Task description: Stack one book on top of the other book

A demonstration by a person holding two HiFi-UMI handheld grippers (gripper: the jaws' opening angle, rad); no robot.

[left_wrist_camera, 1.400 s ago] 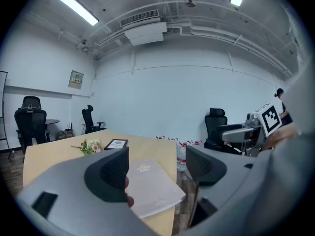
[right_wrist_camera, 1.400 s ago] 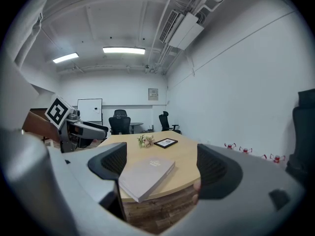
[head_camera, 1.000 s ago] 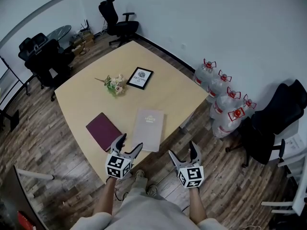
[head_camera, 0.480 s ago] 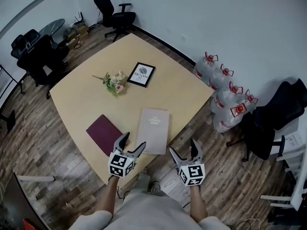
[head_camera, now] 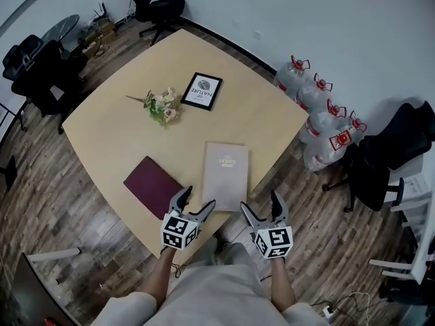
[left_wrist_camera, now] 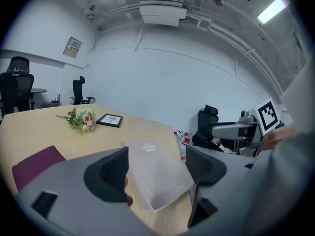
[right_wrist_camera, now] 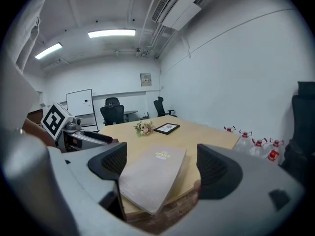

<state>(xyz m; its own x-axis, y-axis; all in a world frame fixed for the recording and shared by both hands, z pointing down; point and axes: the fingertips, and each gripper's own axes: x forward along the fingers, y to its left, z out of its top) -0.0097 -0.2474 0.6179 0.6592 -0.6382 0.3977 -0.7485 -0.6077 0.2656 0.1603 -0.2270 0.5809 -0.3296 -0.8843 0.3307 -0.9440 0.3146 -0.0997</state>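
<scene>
The beige book is laid flat by the near edge of the desk, with its long axis running away from the person and its near short edge just ahead of both claws. The maroon book is laid flat to its left, apart from it and angled. The left claw is held wide and empty at the beige book's near left corner, between the two books. The right claw is also spread wide with nothing gripped, just off the desk edge by the near right corner. In both gripper views the beige book is framed between the jaws, untouched. The left claw is judged nearer to either book; stacking is not yet begun.
</scene>
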